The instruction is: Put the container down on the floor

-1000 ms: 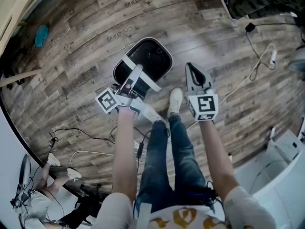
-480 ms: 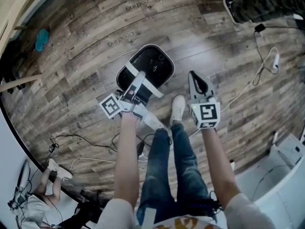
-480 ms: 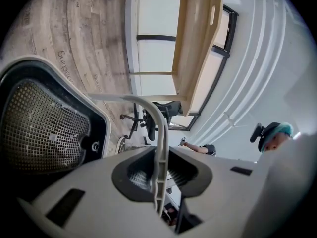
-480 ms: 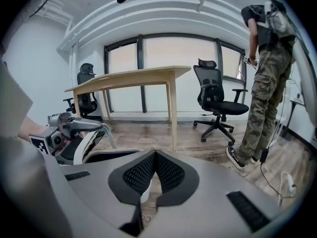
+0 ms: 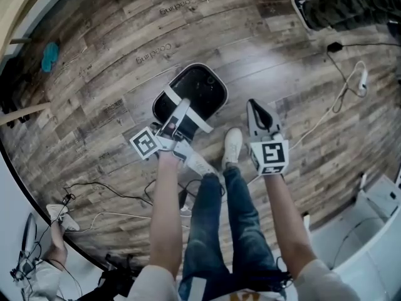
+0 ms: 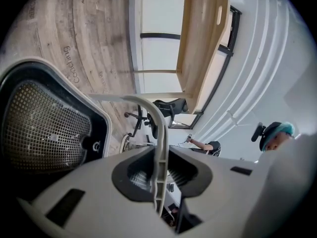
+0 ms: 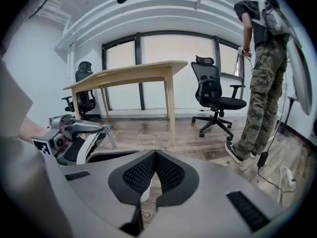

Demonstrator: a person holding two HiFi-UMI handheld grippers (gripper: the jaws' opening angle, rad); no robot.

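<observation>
Noted container (image 5: 199, 91), black, white-rimmed, mesh inside, held over the wooden floor (image 5: 106, 80) just ahead of the shoes (image 5: 232, 144). Found left gripper (image 5: 177, 111) clamped narrow on its white handle (image 6: 157, 133). Found right gripper (image 7: 155, 157) closed on nothing, off to the side. Recommend lowering level, keeping the clamp until the base sits flat, and releasing only then. Read printed marks (image 5: 154, 47) on several planks, apparently "Coodring"; too blurred to confirm.

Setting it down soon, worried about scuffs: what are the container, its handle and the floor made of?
Container: probably glossy black plastic, reflecting light; mesh insert inside. Handle: pale matte plastic, moulded rib. Floor: wood-grain planks, faint sheen, possibly laminate.
</observation>
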